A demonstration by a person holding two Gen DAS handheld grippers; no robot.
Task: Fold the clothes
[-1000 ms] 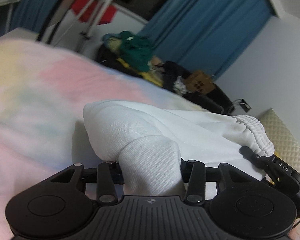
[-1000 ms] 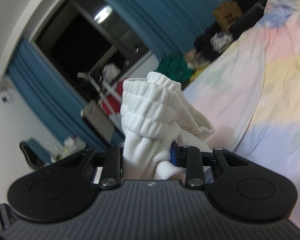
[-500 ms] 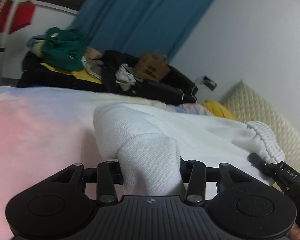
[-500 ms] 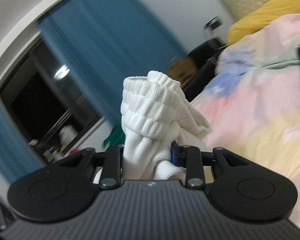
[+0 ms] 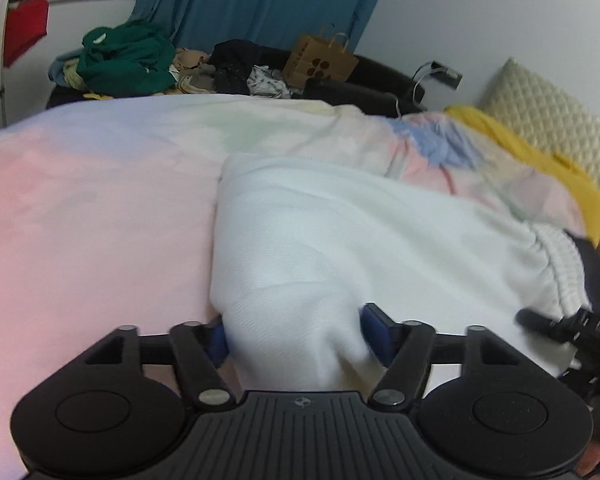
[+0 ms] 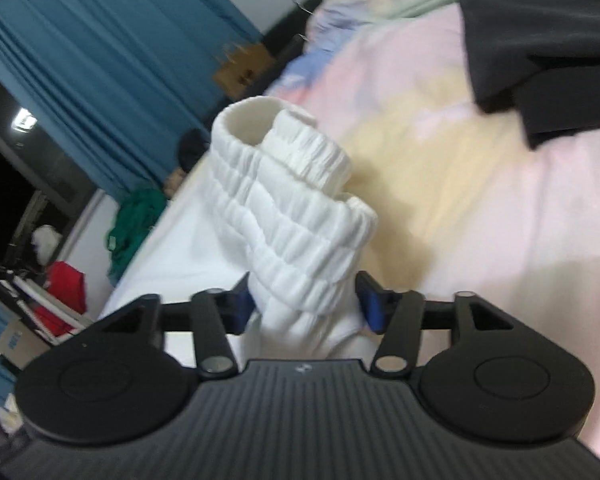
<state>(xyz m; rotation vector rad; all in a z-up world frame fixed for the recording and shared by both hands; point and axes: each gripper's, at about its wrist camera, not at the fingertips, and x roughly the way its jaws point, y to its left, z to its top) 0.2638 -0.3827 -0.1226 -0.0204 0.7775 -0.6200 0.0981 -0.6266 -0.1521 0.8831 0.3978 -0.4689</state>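
Observation:
A white garment [image 5: 340, 232] lies folded on the pastel bed cover [image 5: 80, 200]. Its ribbed elastic waistband [image 6: 292, 184] stands bunched up in the right wrist view. My left gripper [image 5: 298, 336] is low over the bed and its jaws are opening. A fold of the white cloth still sits loosely between the blue pads [image 5: 380, 338]. My right gripper [image 6: 306, 304] is opening too, with the waistband between its pads [image 6: 370, 306], which have slackened off it.
A dark garment [image 6: 540, 40] lies on the bed to the right of the waistband. A yellow cloth [image 5: 540, 160] and a quilted pillow [image 5: 560, 120] are at the head. Beyond the bed are a clothes pile [image 5: 128, 56], a paper bag [image 5: 320, 60] and blue curtains [image 5: 260, 0].
Both grippers have come down to the bed with the white garment. Their jaws were clamped on the cloth and have now spread wider, and the cloth has loosened between them.

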